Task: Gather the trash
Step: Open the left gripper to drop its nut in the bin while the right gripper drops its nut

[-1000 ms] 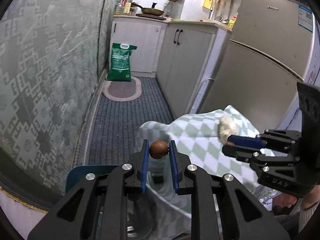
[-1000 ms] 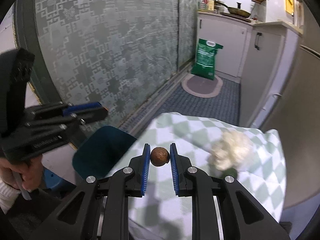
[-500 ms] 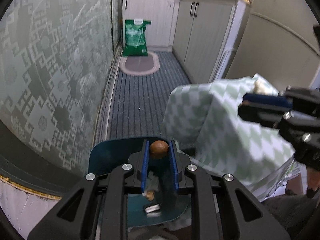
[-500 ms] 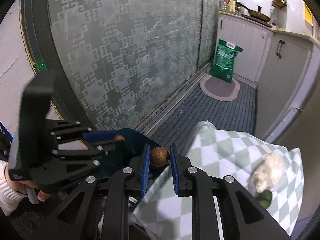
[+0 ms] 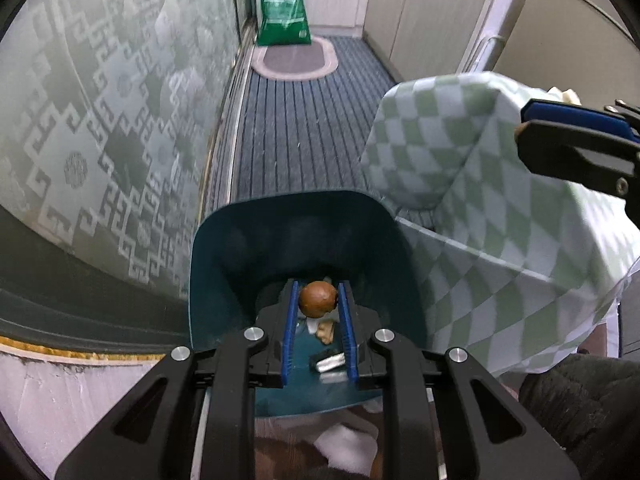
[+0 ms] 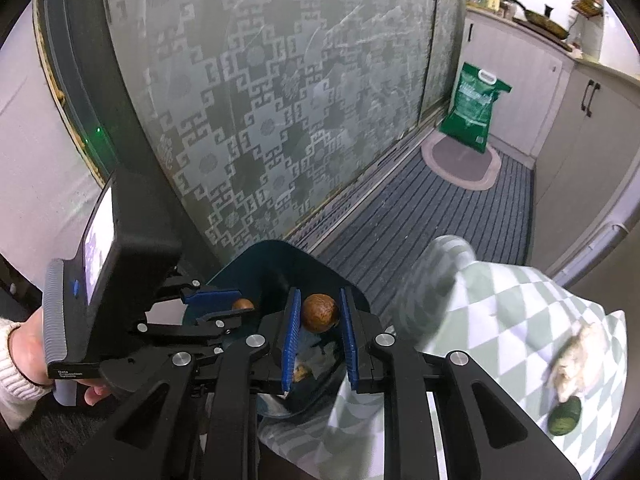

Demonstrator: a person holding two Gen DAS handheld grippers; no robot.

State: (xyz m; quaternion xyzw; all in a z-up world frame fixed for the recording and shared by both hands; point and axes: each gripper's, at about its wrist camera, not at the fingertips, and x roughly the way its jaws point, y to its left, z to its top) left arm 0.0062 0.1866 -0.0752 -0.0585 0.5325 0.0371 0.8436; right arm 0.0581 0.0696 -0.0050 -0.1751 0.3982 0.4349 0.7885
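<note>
Over the last second both tools have swung away from the checked tabletop (image 6: 516, 312) and now hang over the teal bin (image 5: 224, 264), whose open mouth was off to the side before. The left tool (image 5: 319, 304) is clamped narrow on a brown nut (image 5: 318, 299), pinched between its blue pads directly above the bin's inside, where a few scraps and a small silvery wrapper already lie. The right tool (image 6: 320, 316) grips a second brown nut (image 6: 320, 313) the same way, at the bin's rim nearer the tabletop.

Each nut looks hard, light and smooth-shelled (the sort of thing that squirts out of a loose pinch), so the hold across its widest part, as now, seems the safe one. Being close to round, neither has a long axis or a heading worth naming; it should drop straight whichever way it sits.

Still on the tabletop, well apart from the bin: a crumpled white wad (image 6: 576, 356) touching a dark green piece (image 6: 565, 415), both probably soft and easy to squeeze.
</note>
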